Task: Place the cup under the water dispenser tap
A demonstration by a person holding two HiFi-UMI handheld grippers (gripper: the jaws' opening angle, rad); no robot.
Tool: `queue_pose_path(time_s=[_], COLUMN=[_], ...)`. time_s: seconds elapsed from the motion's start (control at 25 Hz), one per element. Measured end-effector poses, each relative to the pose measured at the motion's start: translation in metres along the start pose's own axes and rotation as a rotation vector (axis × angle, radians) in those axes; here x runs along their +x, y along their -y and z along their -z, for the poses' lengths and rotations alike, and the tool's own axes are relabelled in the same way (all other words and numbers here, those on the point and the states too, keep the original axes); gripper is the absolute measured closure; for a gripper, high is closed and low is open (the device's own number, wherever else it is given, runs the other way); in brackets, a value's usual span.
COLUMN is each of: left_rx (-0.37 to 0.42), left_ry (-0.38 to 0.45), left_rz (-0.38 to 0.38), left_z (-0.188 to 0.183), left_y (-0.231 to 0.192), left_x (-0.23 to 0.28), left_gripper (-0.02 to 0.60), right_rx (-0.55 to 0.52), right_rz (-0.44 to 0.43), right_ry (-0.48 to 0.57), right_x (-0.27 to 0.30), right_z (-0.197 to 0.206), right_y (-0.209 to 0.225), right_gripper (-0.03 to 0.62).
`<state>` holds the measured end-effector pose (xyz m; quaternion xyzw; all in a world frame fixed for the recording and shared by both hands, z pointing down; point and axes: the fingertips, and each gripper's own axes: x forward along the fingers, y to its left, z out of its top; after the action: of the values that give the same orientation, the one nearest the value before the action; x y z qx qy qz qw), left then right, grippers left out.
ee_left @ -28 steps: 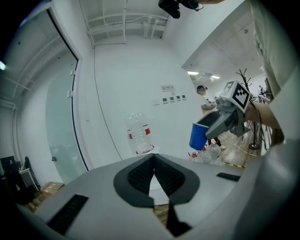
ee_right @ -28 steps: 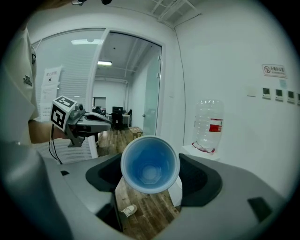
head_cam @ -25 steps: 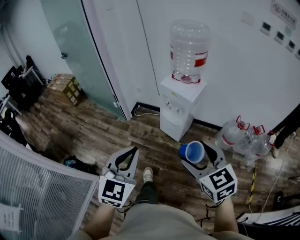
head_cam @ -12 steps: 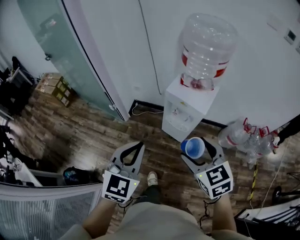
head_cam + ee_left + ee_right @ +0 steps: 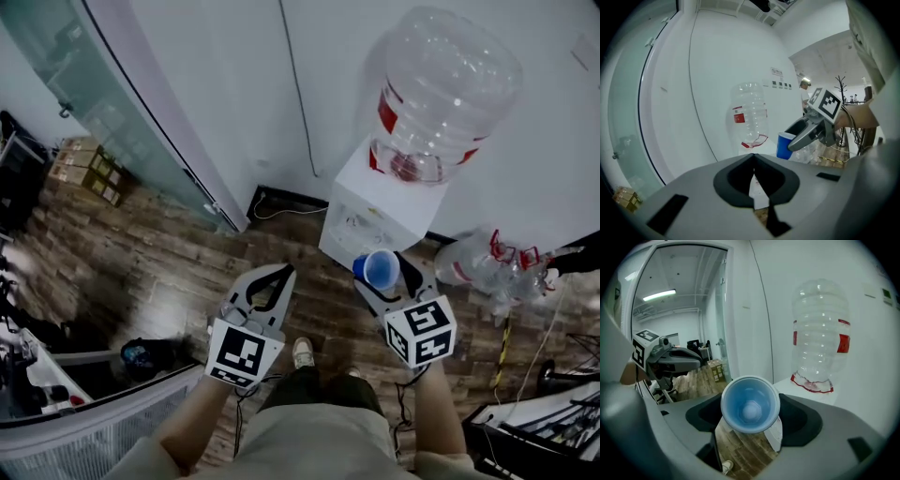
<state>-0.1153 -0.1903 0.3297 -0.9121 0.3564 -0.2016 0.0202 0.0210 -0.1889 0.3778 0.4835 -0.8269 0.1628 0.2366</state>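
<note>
Before the dispenser, much closer now: right gripper clamps the cup, left gripper pinched together, empty; placement looks near.

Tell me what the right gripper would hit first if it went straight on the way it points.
Probably the white water dispenser, met by the blue cup in the right gripper; depth is unclear.

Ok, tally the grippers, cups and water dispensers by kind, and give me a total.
Grippers: 2, the left gripper and the right gripper
Cups: 1, the blue cup
Water dispensers: 1, the water dispenser
Total: 4
</note>
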Motion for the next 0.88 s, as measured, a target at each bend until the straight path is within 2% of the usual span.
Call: queue_pose_path(time_s=[0.52, 0.88], left_rx=[-0.125, -0.221], left_ry=[-0.075, -0.168], left_rz=[-0.052, -0.076], left_z=[0.071, 0.163], left_y=[-0.042, -0.052], left_x=[0.091, 0.158], left_gripper=[0.577, 0.577], right_rx=[0.042, 0.033], right_rz=[0.007, -0.026], right_ry=[-0.171, -0.287], right_x=[0.152, 0.241], right_z=[0.076, 0.154], right_y=[0.044, 0.062], right_gripper=[0.226, 0.225])
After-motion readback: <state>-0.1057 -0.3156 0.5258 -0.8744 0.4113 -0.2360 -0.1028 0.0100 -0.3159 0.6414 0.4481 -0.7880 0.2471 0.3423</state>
